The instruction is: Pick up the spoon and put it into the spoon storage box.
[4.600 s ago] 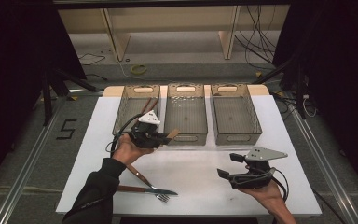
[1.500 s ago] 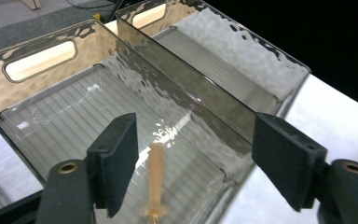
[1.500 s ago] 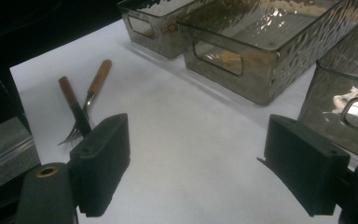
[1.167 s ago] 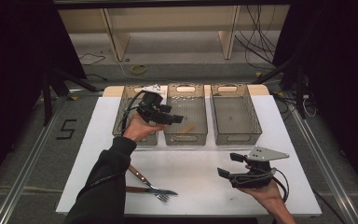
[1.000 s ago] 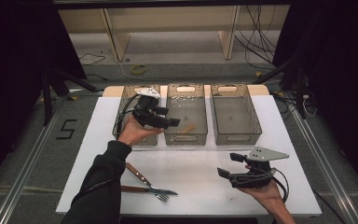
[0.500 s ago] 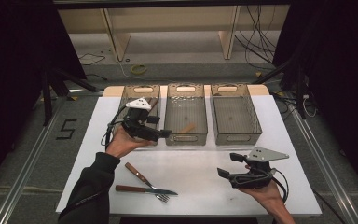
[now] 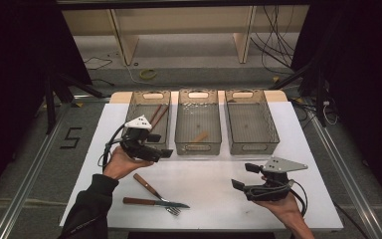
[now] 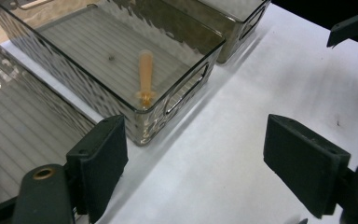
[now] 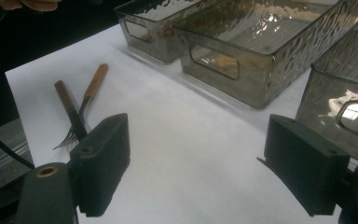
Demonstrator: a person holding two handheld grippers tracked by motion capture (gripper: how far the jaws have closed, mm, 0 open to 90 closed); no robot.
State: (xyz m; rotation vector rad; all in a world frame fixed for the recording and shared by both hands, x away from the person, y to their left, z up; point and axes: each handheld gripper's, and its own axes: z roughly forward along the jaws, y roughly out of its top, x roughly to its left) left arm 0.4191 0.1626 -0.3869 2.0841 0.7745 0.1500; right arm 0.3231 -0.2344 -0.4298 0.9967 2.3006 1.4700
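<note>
— What sits ahead of the left gripper (image 8: 196, 172)?
— Its black jaws stand wide apart over the white table (image 8: 242, 116), nothing between them.
— And beyond?
— The middle clear bin (image 8: 168, 51), with a light wooden piece (image 8: 145, 74) lying inside near its front wall. Another bin (image 8: 18, 121) lies at left.

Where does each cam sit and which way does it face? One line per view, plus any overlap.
High view: fixed above the person's side, facing forward and down on the white table; both forearms enter from the bottom, left claw and right claw open.
Left gripper view: rides the left claw, facing the middle bin with a wooden-handled piece inside; its own black jaws show.
Right gripper view: rides the right claw, facing the fork and knife; own jaws show.
Shared: both gripper views show the middle bin.
</note>
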